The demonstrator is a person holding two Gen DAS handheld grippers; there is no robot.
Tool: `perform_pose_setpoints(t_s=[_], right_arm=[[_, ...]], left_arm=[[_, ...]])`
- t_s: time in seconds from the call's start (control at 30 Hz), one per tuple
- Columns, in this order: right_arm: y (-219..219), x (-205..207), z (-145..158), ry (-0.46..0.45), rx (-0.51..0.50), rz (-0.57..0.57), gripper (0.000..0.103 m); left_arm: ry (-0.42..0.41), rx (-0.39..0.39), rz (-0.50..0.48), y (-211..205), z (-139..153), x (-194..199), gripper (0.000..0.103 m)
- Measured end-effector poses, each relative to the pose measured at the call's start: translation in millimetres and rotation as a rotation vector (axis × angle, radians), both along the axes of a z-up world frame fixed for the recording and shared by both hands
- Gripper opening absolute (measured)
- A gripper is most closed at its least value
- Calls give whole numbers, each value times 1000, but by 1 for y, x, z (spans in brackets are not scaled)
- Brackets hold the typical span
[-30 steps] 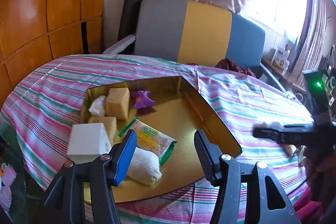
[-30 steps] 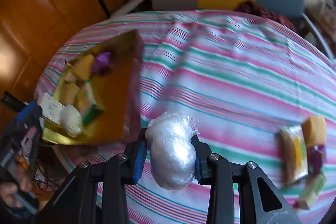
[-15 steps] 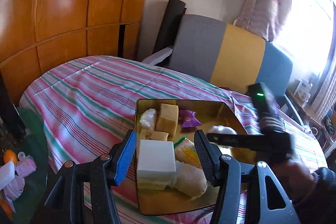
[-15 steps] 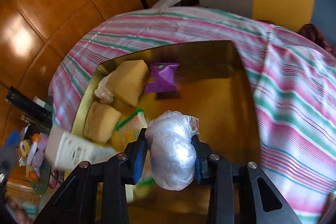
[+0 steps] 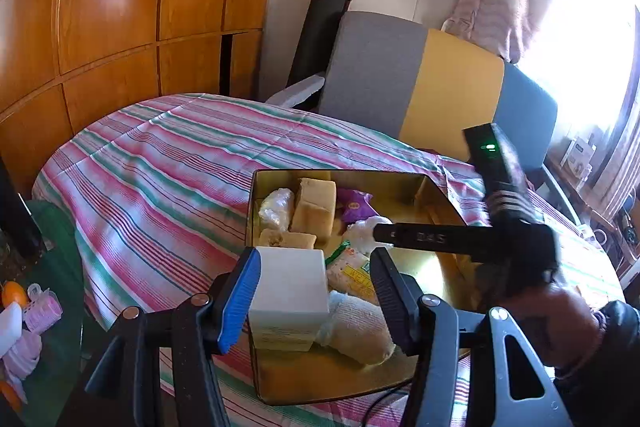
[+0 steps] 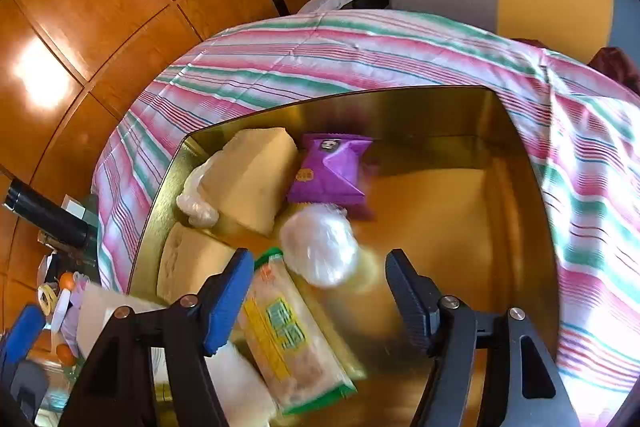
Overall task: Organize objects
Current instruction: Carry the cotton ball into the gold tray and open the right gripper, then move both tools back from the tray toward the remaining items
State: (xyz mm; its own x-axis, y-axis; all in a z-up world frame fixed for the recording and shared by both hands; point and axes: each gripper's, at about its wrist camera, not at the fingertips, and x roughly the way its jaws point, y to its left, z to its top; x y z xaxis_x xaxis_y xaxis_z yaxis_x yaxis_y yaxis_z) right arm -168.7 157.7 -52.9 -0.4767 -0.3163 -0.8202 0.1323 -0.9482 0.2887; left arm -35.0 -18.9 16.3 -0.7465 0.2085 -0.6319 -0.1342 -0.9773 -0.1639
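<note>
Your right gripper [image 6: 318, 301] hangs over the shallow gold metal tray [image 6: 516, 211], and its jaws have just been opening: they stand spread, with the round bundle wrapped in clear plastic [image 6: 318, 251] lying loose on the tray floor ahead of the fingertips, touched by neither pad. That bundle sits just below the purple foil snack packet [image 6: 330, 167] and beside the top end of the long clear biscuit packet with green and yellow print [image 6: 288, 335]. To its left lie two tan sponge-like blocks, the larger one [image 6: 250, 175] leaning against a small crumpled clear bag [image 6: 196, 201]. Your left gripper [image 5: 314, 297] is at the tray's near left corner with its jaws apart on either side of the white rectangular carton [image 5: 288, 295]; the blue pad looks close to the carton's left face, but you cannot tell from here whether it presses on it, and the black pad stands clear of it. A pale cloth-like roll [image 5: 356, 331] lies by the carton. The tray rests on the pink, green and white striped tablecloth [image 5: 160, 163].
</note>
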Motion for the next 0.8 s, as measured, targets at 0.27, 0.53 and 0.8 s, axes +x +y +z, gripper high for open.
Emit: perform_pose_setpoints(t_s=[0.27,0.53,0.8], right_arm=[[27,54,31,93,59,-34,82],[83,118,42,124,102,-113,85],[164,178,42,110,143,-285,86]], left_arm=[[18,-18,-40,14,7,11,57],[31,-52,-106,39,11,24,57],[21,-67,-204,73,9,31,57]])
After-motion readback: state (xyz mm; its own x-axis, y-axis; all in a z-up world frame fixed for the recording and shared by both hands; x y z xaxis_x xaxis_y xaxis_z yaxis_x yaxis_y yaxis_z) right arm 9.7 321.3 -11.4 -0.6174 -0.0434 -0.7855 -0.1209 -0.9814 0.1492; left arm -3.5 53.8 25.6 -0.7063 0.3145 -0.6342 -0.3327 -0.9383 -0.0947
